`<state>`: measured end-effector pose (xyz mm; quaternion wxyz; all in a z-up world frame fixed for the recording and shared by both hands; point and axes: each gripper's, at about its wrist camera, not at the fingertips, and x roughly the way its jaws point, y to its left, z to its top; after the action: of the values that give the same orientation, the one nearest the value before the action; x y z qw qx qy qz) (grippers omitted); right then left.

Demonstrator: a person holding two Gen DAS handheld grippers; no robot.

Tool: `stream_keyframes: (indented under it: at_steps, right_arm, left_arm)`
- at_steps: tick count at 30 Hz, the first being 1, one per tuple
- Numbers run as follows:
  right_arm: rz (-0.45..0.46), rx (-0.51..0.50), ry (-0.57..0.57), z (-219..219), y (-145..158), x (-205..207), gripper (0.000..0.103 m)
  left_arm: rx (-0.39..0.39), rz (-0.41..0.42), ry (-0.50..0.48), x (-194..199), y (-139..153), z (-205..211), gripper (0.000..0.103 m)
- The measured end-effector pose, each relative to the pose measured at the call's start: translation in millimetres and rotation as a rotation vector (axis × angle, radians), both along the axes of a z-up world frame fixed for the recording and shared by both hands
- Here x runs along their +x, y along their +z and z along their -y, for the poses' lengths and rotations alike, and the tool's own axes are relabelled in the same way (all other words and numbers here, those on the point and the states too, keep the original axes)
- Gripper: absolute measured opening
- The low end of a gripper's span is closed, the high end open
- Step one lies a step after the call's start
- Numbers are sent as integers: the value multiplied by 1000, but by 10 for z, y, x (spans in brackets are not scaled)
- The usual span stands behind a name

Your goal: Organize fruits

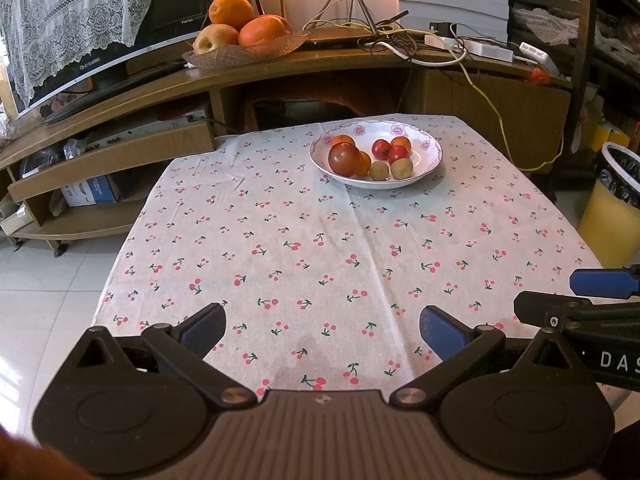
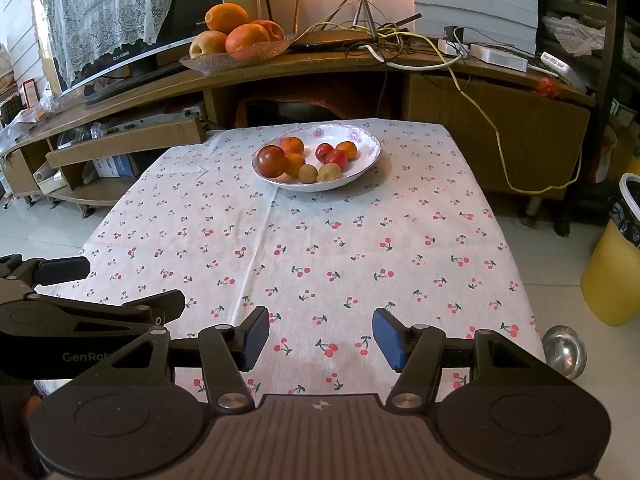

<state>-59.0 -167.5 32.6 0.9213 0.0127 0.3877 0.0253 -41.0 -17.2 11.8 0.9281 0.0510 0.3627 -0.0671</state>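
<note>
A white floral bowl [image 1: 428, 160] [image 2: 366, 160] stands at the far end of the cherry-print tablecloth [image 1: 320, 248] [image 2: 320, 240]. It holds several small fruits: a large dark red tomato [image 1: 344, 159] [image 2: 272, 161], small red tomatoes [image 1: 381, 148] [image 2: 335, 158], orange fruits [image 1: 343, 140] [image 2: 292, 145] and two tan round fruits [image 1: 401, 168] [image 2: 328, 172]. My left gripper [image 1: 322, 328] is open and empty over the near edge. My right gripper [image 2: 321, 339] is open and empty beside it, and shows at the right in the left wrist view [image 1: 560, 300].
A wooden TV stand [image 1: 280, 68] behind the table carries a glass dish of oranges and apples [image 1: 244, 28] [image 2: 236, 32], a monitor and tangled cables [image 1: 400, 36]. A yellow bin [image 1: 612, 208] [image 2: 614, 264] stands right of the table. A metal bowl [image 2: 564, 350] sits at the near right corner.
</note>
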Motion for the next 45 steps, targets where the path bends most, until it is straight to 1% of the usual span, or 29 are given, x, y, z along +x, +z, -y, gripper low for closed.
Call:
stream_keyframes:
  at_steps: [14, 45]
  right_arm:
    - [-1, 0, 0, -1, -5, -5, 58]
    - [-2, 1, 0, 0, -8, -8, 58]
  left_arm:
    - [10, 14, -2, -22, 4, 1, 103]
    - [12, 15, -2, -18, 0, 5, 103]
